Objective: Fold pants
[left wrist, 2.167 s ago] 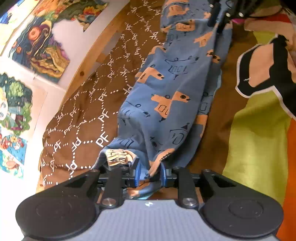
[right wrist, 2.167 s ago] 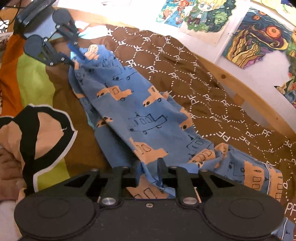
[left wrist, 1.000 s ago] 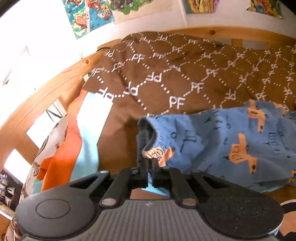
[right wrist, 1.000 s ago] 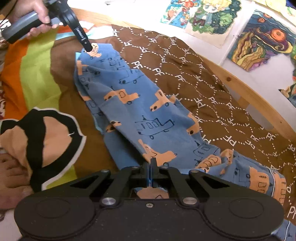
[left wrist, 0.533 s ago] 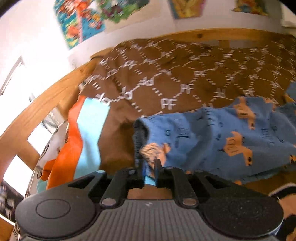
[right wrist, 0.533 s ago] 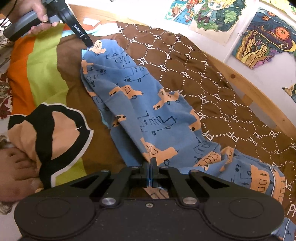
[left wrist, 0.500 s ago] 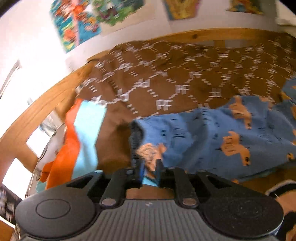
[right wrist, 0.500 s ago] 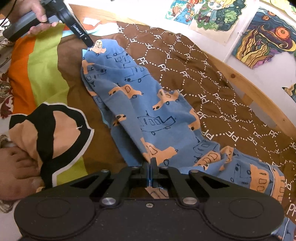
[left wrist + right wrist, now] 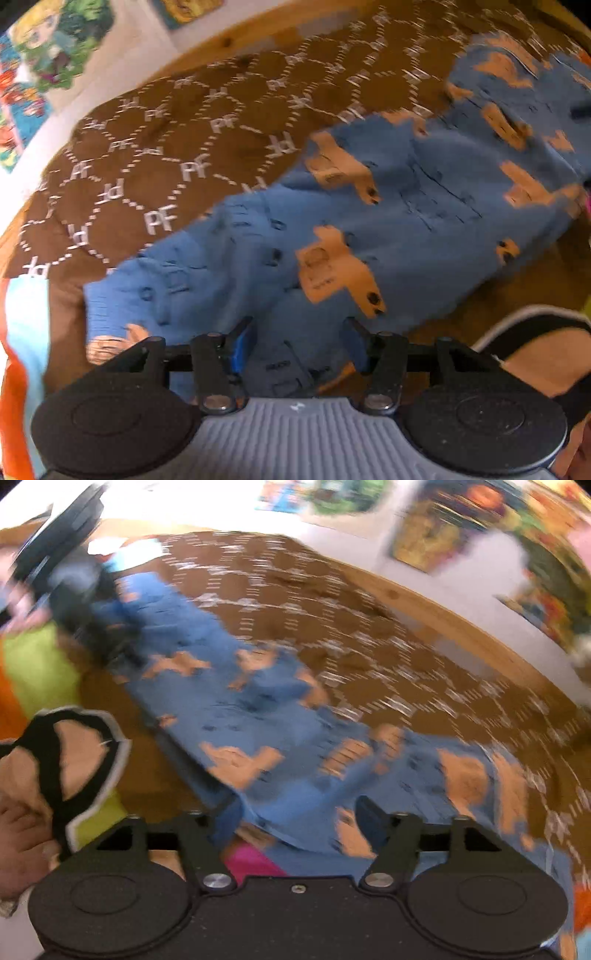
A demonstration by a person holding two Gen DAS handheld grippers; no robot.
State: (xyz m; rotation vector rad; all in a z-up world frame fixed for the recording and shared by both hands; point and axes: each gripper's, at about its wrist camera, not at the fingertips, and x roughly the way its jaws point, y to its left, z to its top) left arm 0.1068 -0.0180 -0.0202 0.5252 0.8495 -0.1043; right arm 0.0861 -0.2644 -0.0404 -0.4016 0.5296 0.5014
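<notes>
The pants, blue with orange vehicle prints, lie lengthwise on the brown patterned blanket, folded leg over leg, with the waistband end close to the left gripper. That gripper's jaws have just been opening and stand spread, cloth lying between them but not pinched. The right gripper is at the far end of the garment; its jaws have likewise just been opening and stand wide, fabric beneath them unclamped. Both views are blurred. Judgement: the lengthwise fold is laid down and released; the crosswise fold remains. To do it well, each gripper should take both layers at one end, close to the edge, lift together and carry that end squarely over the other. Risk: catching the blanket with the cloth.
</notes>
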